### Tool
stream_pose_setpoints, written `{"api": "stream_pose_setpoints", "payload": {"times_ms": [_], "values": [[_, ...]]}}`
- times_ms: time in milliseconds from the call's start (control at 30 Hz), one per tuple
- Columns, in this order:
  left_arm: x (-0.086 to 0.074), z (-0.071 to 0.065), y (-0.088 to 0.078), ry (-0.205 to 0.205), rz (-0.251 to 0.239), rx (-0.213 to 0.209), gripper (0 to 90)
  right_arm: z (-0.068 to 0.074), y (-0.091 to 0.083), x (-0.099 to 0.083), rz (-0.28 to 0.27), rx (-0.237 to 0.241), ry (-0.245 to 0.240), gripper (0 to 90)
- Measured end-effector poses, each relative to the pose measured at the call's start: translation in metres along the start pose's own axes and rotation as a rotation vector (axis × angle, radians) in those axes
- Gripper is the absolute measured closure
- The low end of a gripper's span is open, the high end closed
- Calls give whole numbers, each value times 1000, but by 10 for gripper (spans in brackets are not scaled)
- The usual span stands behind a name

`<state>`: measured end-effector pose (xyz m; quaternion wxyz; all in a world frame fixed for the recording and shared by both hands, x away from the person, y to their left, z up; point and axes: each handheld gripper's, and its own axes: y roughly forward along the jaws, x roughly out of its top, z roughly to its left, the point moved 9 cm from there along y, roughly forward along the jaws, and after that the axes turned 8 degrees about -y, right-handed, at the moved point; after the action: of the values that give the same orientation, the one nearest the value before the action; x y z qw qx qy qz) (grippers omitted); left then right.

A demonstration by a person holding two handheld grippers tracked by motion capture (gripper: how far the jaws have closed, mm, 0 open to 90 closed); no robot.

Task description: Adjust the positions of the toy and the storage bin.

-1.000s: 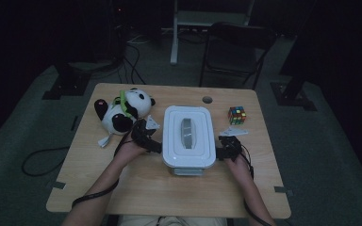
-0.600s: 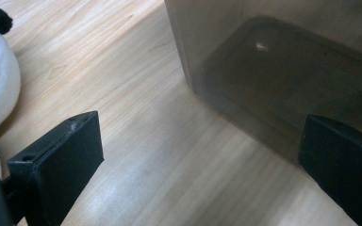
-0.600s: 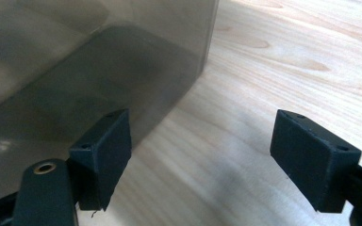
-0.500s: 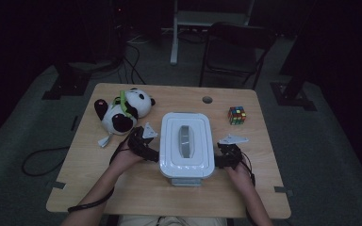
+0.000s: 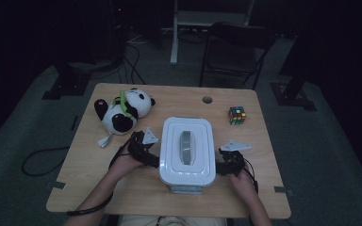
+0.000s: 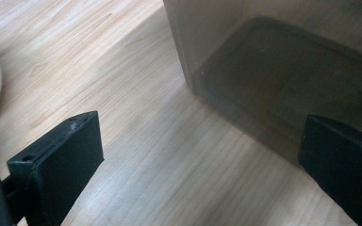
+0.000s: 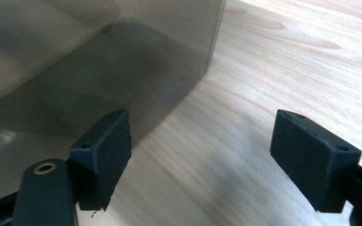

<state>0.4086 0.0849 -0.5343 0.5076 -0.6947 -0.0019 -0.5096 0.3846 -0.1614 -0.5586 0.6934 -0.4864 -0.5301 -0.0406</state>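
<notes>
We are bracketing the box at the table's near-middle, left gripper and right gripper both gaping, clamping nothing. Pushing unevenly, we risk skewing it toward the panda.

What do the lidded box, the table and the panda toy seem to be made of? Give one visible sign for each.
Lidded box: likely plastic, with a smooth white lid and cloudy see-through walls.
Table: wood or a wood-look laminate, shown by its pale grain lines.
Panda toy: probably plush fabric, from its soft rounded shape.
</notes>
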Motion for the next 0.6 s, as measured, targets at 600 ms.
{"api": "stream_pose_setpoints", "payload": {"times_ms": [600], "values": [[-3,3,4,2,-5,6,13,5,-7,-5,-17,19,29,205]]}}
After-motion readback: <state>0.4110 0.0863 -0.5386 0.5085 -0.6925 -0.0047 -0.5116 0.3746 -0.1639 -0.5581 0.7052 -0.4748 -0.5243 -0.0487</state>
